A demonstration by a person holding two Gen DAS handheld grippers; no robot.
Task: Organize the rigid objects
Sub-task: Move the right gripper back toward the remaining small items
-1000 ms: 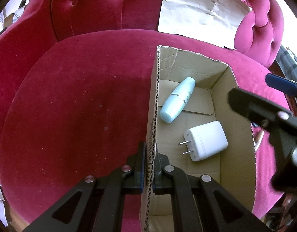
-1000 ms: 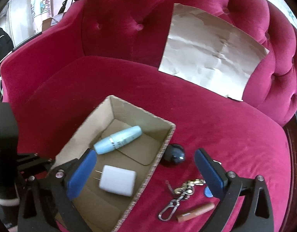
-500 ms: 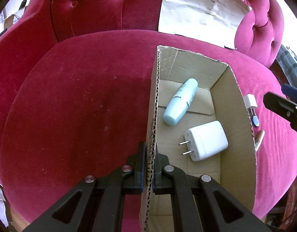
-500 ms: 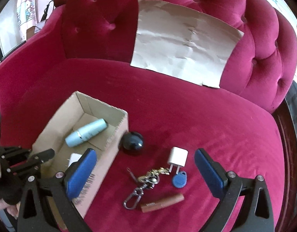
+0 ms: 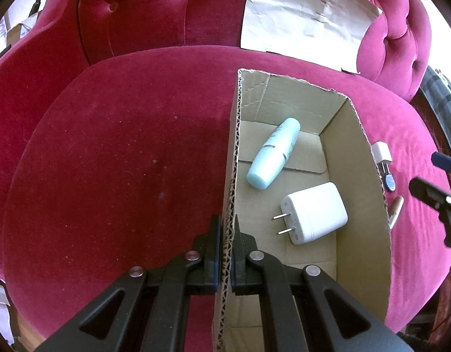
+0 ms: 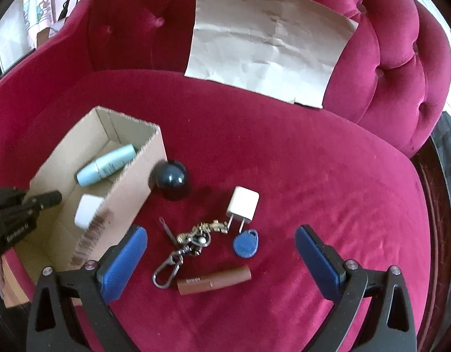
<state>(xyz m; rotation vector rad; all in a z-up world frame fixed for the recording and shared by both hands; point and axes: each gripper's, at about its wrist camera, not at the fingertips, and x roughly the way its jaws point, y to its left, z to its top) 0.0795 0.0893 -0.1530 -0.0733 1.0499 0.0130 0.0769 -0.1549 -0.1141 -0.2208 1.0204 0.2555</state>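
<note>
The cardboard box sits on the seat of the red velvet sofa, and it already holds two items: a pale blue bottle lying on its side toward the far end and a large white plug adapter nearer the camera, prongs pointing at the left wall. The left gripper has its fingers clamped narrow on that corrugated left wall, one pad on each face, and has not shifted over the last second (it looks to be steadying the box).

What has changed is on the other side. A second ago the right gripper hung over the box with the adapter between its blue pads; it has since swung out past the box's right wall and now hovers with fingers spread wide and empty above the loose items on the cushion. Between the pads lie a key ring with carabiner, a blue key fob, a small white charger and, nearest, a brown tube. A dark ball rests against the box's outer wall.

So the adapter's drop-off seems finished and the next pick is being lined up; five objects remain outside. Which one is meant cannot be told yet, though the brown tube and key ring sit most centrally.
</note>
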